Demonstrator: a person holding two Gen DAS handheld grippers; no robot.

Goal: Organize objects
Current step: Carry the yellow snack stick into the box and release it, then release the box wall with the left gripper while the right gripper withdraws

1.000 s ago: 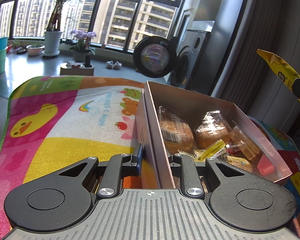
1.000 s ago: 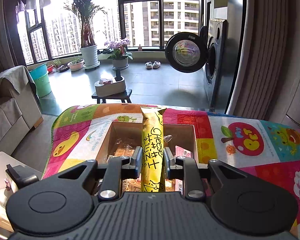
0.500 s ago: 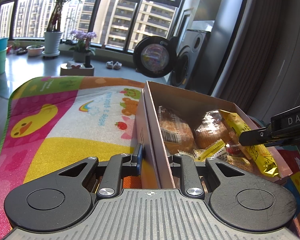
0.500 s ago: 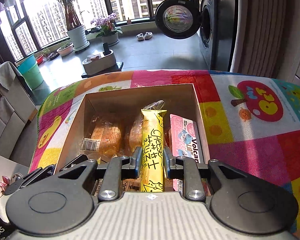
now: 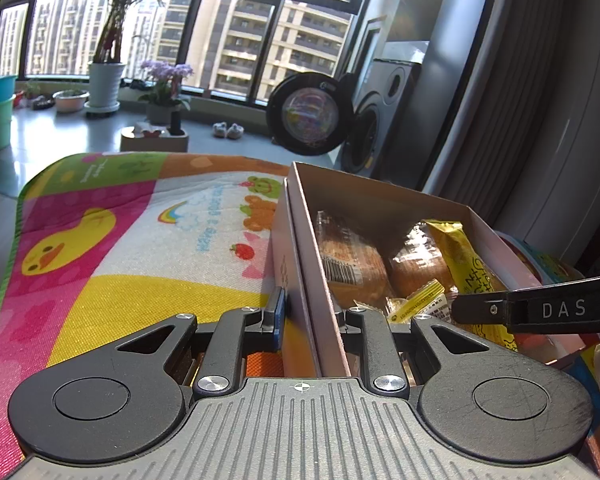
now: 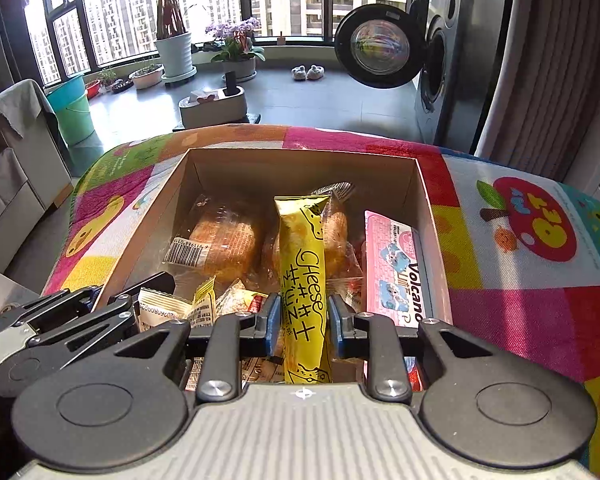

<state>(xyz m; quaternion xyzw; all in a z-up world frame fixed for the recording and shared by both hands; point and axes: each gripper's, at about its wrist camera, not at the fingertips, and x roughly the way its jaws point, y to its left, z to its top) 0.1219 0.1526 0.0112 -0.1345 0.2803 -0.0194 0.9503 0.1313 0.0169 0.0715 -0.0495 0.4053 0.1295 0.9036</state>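
A washing machine (image 6: pixel 444 56) is standing at the far right with its round door (image 6: pixel 380 46) hanging open, beside a ribbed grey curtain (image 6: pixel 560 64). Along the far windows, a tall potted plant (image 6: pixel 174 44) and purple flowers (image 6: pixel 236 34) are sitting in sunlight, with a teal bucket (image 6: pixel 70 108) standing at the left and small slippers (image 6: pixel 308 73) lying on the floor.
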